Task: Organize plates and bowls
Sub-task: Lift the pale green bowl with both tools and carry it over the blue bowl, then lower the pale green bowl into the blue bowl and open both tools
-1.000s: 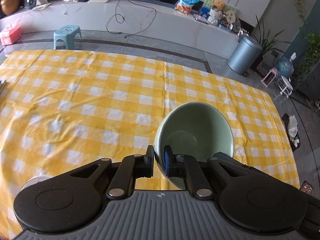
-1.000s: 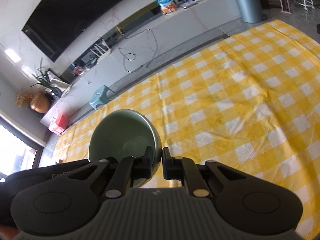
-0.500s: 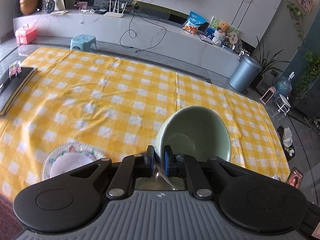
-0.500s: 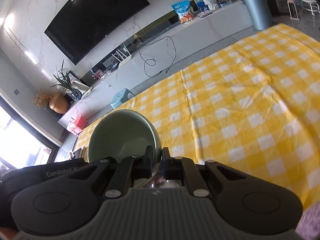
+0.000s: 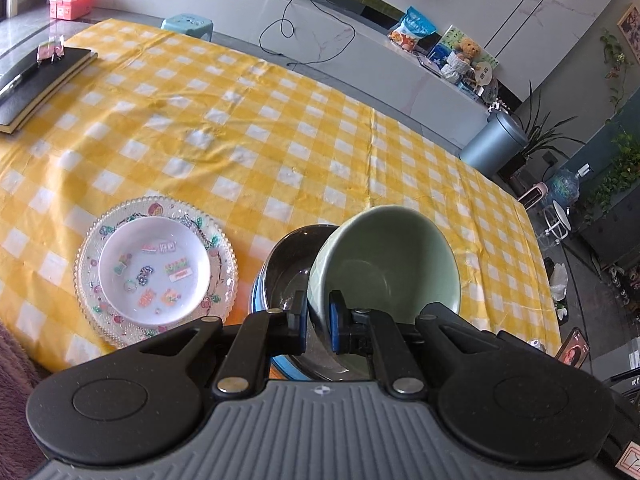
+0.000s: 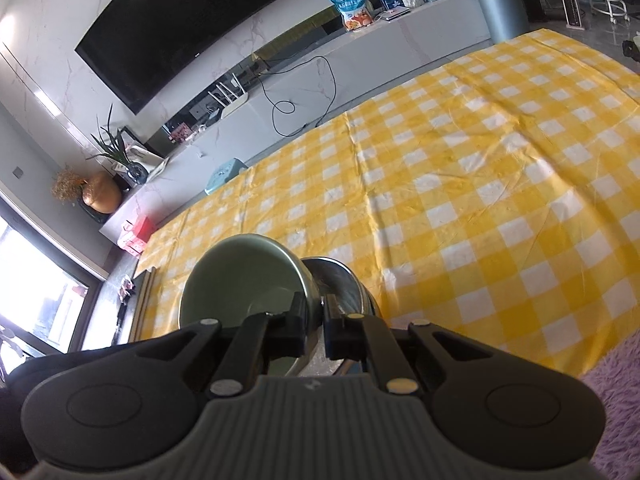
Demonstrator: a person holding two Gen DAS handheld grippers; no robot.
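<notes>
The plates are already stacked: a white decorated plate (image 5: 154, 276) is seen resting on a glass plate (image 5: 224, 280) on the desk (image 5: 280, 128). The green bowl (image 5: 384, 264) is pinched at opposite rim points by the left tool (image 5: 318, 318) and right tool (image 6: 314, 318), tilted just above the steel bowl (image 5: 288, 264), into which it remains to be nested.

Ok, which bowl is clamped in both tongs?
The green bowl, gripped at its rim from both sides; the steel bowl sits beneath it on the cloth, ungripped.
</notes>
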